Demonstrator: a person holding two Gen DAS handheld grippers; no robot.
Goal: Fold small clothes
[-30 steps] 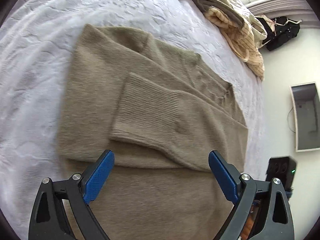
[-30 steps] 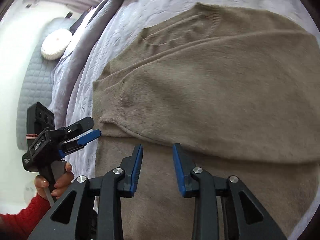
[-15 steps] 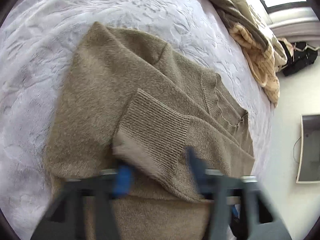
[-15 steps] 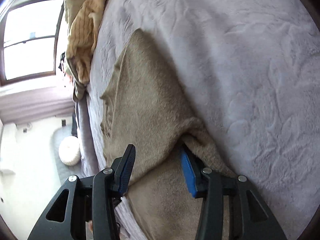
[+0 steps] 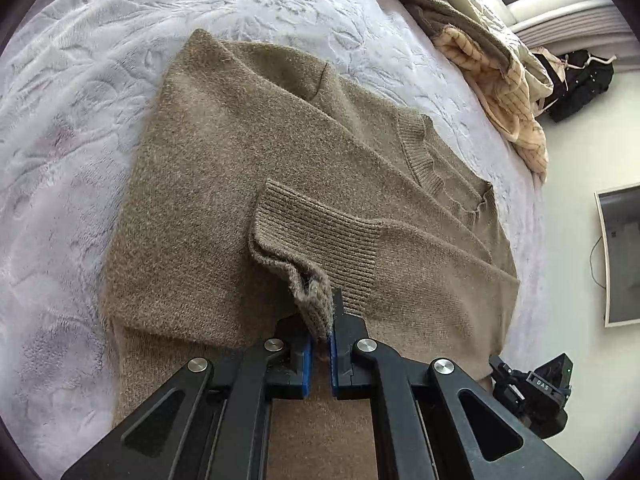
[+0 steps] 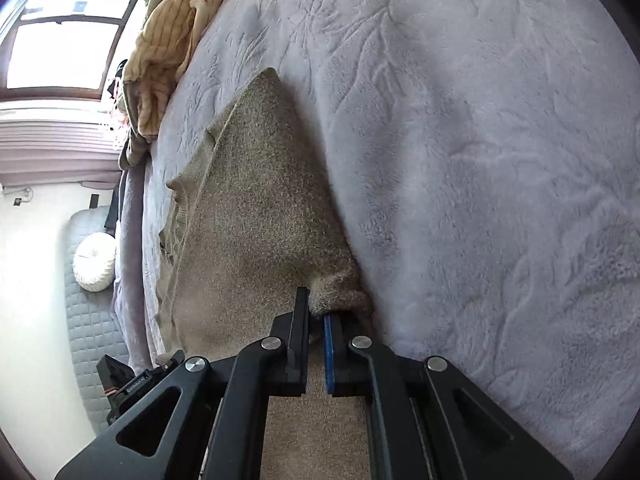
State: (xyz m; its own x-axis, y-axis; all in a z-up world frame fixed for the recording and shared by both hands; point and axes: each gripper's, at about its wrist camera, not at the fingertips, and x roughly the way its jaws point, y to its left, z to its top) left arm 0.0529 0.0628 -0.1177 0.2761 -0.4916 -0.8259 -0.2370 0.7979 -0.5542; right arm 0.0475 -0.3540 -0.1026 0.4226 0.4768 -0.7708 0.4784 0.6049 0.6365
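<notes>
Blue-padded jaws of the left gripper (image 5: 320,330) stand nearly together, pinching the ribbed cuff (image 5: 316,256) of a sleeve; a bunched corner of the cuff rises into the narrow gap between the pads. The rest of the cuff lies flat on the sweater (image 5: 240,184), and the sleeve runs from it across the body toward the right edge of the left wrist view. The sweater is olive-brown knit, spread on a pale lilac bedspread (image 5: 72,128) embossed with a leaf pattern, its ribbed neckline (image 5: 420,152) toward the upper right and its lower part passing beneath the gripper.

The right gripper (image 6: 316,320) likewise has its jaws drawn close, clamped on a fold of the sweater (image 6: 256,200) at the garment's edge, where the knit meets the bedspread (image 6: 480,140). A small roll of fabric bulges just above the pads. From this grip the sweater stretches away along the bed to a pointed corner.

At the far edge of the bed lies a heap of clothes (image 5: 492,60), cream-striped and drab, also seen in the right wrist view (image 6: 168,40) below a window (image 6: 60,52). A black garment (image 5: 580,80) lies on the floor beyond. A white round cushion (image 6: 94,262) rests on a quilted mat beside the bed. Each camera catches part of the other gripper's black body at its lower margin.
</notes>
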